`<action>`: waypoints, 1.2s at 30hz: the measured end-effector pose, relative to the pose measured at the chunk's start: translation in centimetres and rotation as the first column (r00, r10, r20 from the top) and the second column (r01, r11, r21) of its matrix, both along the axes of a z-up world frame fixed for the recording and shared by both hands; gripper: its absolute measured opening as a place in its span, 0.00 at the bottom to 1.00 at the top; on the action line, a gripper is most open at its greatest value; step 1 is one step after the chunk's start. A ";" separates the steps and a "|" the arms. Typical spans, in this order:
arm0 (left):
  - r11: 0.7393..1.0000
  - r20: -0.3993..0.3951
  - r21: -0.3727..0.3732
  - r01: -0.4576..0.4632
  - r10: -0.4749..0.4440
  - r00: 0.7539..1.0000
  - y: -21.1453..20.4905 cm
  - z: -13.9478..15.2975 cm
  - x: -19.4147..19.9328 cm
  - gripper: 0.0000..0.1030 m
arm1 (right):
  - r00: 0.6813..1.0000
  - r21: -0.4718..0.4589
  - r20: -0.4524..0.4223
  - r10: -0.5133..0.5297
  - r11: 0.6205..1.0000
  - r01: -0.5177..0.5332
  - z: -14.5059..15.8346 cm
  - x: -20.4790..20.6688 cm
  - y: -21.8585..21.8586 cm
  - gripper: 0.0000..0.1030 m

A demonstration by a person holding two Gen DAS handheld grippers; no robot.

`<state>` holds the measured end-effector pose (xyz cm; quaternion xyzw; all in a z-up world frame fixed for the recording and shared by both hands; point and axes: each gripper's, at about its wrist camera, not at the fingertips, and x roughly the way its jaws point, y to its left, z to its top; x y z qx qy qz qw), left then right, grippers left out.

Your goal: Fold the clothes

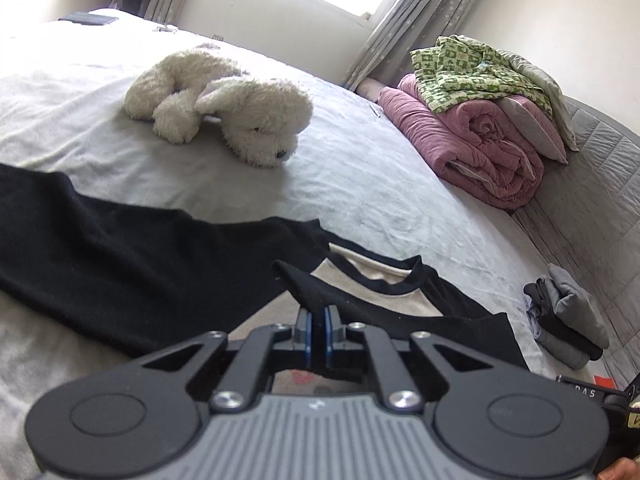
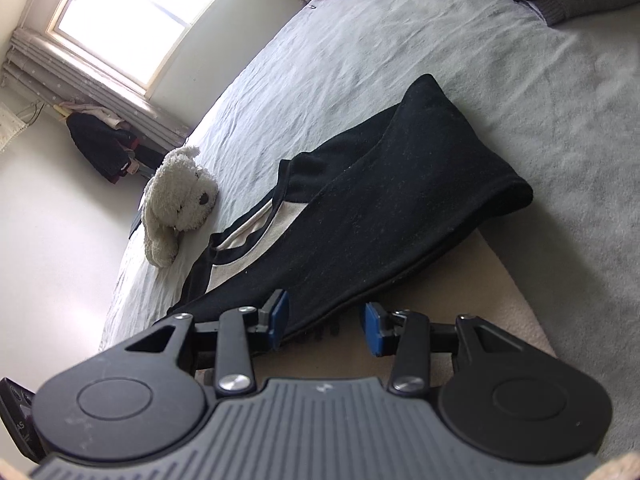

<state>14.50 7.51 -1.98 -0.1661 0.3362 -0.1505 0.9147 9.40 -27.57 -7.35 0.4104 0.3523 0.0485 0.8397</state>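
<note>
Left claw (image 1: 319,322) pinches black sleeve (image 1: 308,288), pointing toward collar (image 1: 384,276).

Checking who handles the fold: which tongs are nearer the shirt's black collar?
Left. The left tongs are pinching fabric just below the black collar; the right tongs hang open lower down, over the sleeve's edge.

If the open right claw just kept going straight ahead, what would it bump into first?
Most likely the black sleeve folded across the cream shirt: it lies right ahead of the right claw, whose jaws stand open around its near edge. Depth is hard to judge here.
</note>
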 end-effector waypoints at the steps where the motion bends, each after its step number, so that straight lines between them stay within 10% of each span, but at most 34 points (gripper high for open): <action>1: 1.000 0.020 0.016 0.001 -0.001 1.000 -0.1 0.5 -0.1 0.06 | 1.000 0.036 0.011 -0.001 0.999 0.001 -0.1 0.0 -0.3 0.50; 8: 0.994 0.093 0.089 -0.055 0.047 0.995 1.1 2.0 0.0 0.06 | 0.994 0.341 0.063 -0.088 0.938 0.061 -2.6 -0.1 -3.0 0.61; 19: 0.979 0.057 0.145 -0.147 0.140 0.989 4.0 -0.9 0.1 0.06 | 0.962 0.429 0.104 -0.252 0.884 0.185 -3.4 -0.3 -6.3 0.58; 21: 0.977 0.052 0.154 -0.148 0.142 0.989 4.2 -1.5 0.0 0.06 | 0.956 0.390 0.106 -0.274 0.895 0.214 -3.2 -0.6 -6.5 0.47; 23: 0.974 0.061 0.170 -0.150 0.141 0.988 4.1 -1.9 0.0 0.06 | 0.954 0.311 0.100 -0.282 0.920 0.239 -2.9 -0.7 -6.4 0.12; 32: 0.962 0.045 0.237 -0.136 0.129 0.991 4.5 -4.2 -0.1 0.12 | 0.981 -0.177 0.093 -0.172 0.966 0.186 -2.0 0.4 -2.3 0.02; 36: 0.975 0.042 0.159 -0.158 0.153 0.987 5.8 -3.8 0.1 0.21 | 0.987 -0.233 0.093 -0.128 0.961 0.146 -1.4 0.4 -1.5 0.18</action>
